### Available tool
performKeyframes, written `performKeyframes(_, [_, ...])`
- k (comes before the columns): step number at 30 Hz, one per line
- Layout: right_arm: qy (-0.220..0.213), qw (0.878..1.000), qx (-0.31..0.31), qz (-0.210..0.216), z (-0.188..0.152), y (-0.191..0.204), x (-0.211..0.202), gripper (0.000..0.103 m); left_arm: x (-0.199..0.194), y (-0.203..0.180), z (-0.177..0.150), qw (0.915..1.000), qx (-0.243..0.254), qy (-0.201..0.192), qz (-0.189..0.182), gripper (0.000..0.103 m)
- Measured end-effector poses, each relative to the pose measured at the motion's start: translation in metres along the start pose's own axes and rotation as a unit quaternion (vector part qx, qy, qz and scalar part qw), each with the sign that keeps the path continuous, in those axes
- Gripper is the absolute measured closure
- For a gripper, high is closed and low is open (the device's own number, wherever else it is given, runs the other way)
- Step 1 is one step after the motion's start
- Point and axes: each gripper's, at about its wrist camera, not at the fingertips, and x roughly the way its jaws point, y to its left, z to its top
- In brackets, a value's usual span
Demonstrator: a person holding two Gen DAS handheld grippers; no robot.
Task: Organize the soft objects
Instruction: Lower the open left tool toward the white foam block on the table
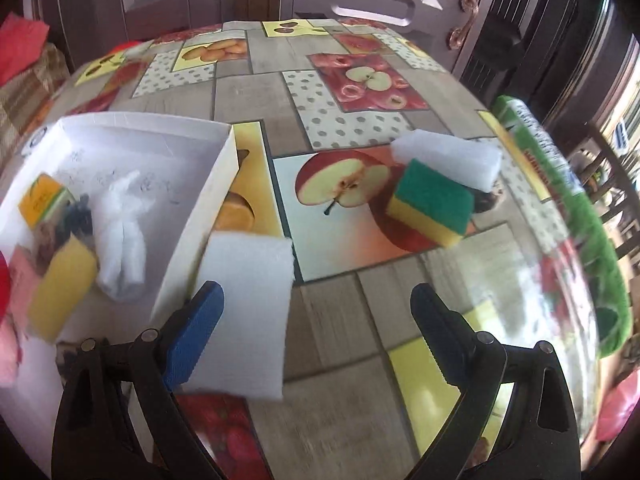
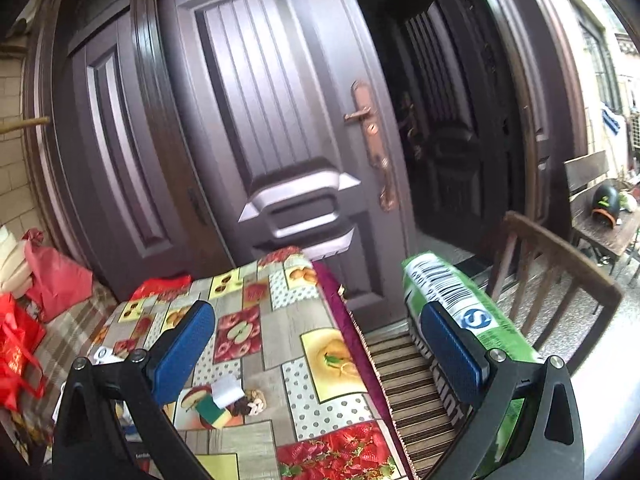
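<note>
On the fruit-patterned table, a white foam block (image 1: 250,312) lies just outside the white box (image 1: 200,208). My left gripper (image 1: 316,332) hovers open above it, with the left fingertip over the block's edge. Further off, a green-and-yellow sponge (image 1: 432,208) leans against a second white block (image 1: 448,156); both also show small in the right wrist view, the sponge (image 2: 212,410) and the block (image 2: 226,392). The box holds a knotted white bag (image 1: 120,232), a yellow sponge (image 1: 60,284) and a small carton (image 1: 42,200). My right gripper (image 2: 318,352) is open and empty, high over the table's right side.
A green plastic package (image 2: 452,292) sits right behind my right finger, and lies at the table's right edge (image 1: 560,184). Dark and beige fabric pieces (image 2: 250,404) rest by the sponges. A wooden chair (image 2: 560,272) and doors stand beyond; red bags (image 2: 16,352) sit at left.
</note>
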Motion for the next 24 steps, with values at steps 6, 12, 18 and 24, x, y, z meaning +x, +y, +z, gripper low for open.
performKeyframes(6, [0.042, 0.998, 0.029, 0.029, -0.012, -0.008, 0.032, 0.0, -0.001, -0.015, -0.01, 0.9993, 0.029, 0.024, 0.001, 0.008])
performKeyframes(12, [0.077, 0.994, 0.038, 0.064, -0.023, -0.001, 0.06, 0.0, -0.024, -0.032, -0.041, 0.9901, 0.013, 0.081, -0.114, 0.008])
performKeyframes(18, [0.095, 0.991, 0.036, 0.088, -0.03, 0.003, 0.073, 0.0, -0.061, -0.013, -0.027, 0.999, -0.008, -0.001, -0.045, 0.008])
performKeyframes(24, [0.101, 0.99, 0.043, 0.088, -0.031, -0.005, 0.077, 0.0, -0.067, -0.019, -0.005, 0.9987, 0.03, -0.032, -0.026, 0.008])
